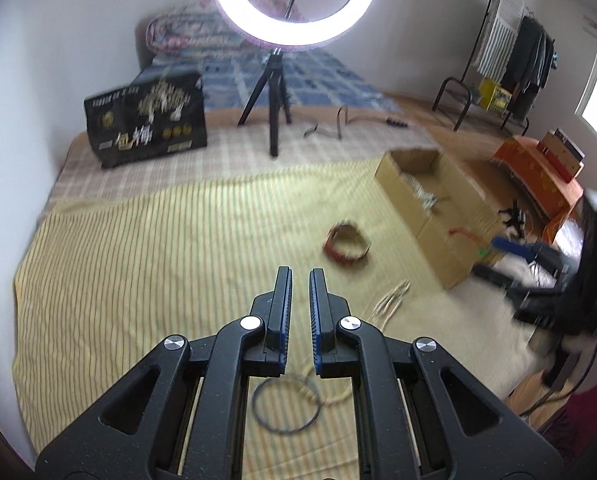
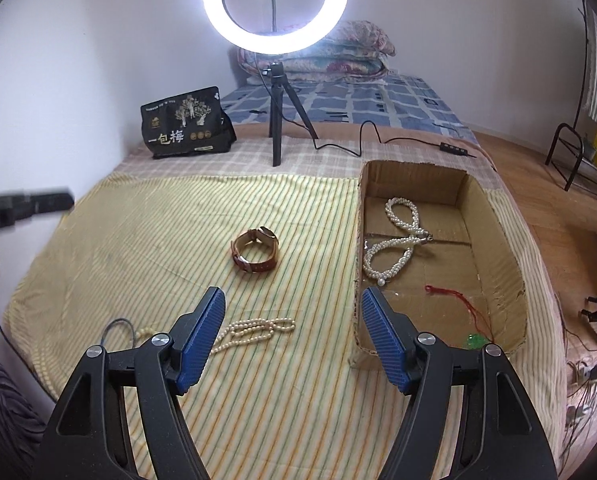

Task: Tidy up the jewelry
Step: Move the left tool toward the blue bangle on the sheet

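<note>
A brown leather watch [image 2: 255, 251] lies on the yellow striped cloth [image 2: 138, 240]; it also shows blurred in the left wrist view [image 1: 348, 245]. A cream bead necklace [image 2: 250, 330] lies near my right gripper [image 2: 294, 300], which is open and empty above the cloth. A thin dark ring bracelet [image 1: 286, 404] lies under my left gripper [image 1: 300, 272], whose jaws stand a narrow gap apart with nothing between them. The cardboard box [image 2: 498, 240] holds a white pearl necklace [image 2: 394, 240] and a red cord with a green pendant [image 2: 464, 308].
A ring light on a black tripod [image 2: 276, 128] stands behind the cloth, its cable [image 2: 362, 136] trailing right. A black snack bag [image 2: 186, 124] stands at the back left. The bed edge drops off to the right. My left gripper shows at the right wrist view's left edge [image 2: 30, 202].
</note>
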### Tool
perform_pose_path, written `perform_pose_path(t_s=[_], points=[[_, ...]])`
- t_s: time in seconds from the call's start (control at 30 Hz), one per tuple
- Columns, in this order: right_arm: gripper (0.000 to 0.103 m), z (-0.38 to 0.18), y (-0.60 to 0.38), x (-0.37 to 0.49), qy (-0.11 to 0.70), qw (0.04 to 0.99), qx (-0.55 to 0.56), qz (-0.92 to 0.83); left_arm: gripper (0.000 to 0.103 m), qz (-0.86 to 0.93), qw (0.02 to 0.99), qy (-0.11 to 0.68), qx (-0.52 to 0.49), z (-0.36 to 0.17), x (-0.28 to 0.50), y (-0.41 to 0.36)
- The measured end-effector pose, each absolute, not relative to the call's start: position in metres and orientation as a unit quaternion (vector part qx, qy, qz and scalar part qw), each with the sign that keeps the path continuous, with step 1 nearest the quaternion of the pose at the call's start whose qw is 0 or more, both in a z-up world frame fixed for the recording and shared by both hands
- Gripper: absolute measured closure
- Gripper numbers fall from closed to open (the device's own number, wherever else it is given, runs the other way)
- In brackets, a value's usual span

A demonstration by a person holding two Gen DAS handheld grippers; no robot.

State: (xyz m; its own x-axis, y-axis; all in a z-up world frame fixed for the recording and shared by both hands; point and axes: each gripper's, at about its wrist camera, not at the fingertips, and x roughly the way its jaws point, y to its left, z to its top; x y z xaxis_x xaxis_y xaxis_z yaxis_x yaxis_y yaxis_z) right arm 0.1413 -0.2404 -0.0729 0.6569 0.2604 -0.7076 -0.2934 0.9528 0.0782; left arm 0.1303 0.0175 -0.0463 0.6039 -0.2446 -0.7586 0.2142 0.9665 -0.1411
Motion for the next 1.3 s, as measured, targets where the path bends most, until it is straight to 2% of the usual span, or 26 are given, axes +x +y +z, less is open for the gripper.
perform_pose_path(t_s=[0.43,0.53,0.67,0.73,1.3], points=[[0.033,-0.091,-0.206,0.176,0.409,0.895,-0.006,0.176,0.097,-0.126,0.847,0.516,-0.033,-0.132,0.112,0.047],[0.043,-0.097,-0.2,0.184,0.417,0.891,-0.006,0.178,0.097,-0.126,0.839,0.529,-0.032,-0.147,0.111,0.049],[0.049,-0.105,-0.196,0.197,0.429,0.885,0.001,0.179,0.097,-0.126,0.825,0.55,-0.033,-0.166,0.115,0.05],[0.053,-0.11,-0.194,0.203,0.436,0.882,0.003,0.179,0.097,-0.129,0.819,0.558,-0.034,-0.173,0.115,0.05],[0.058,-0.132,-0.185,0.225,0.459,0.871,-0.003,0.175,0.097,-0.138,0.809,0.572,0.012,-0.196,0.126,0.033]])
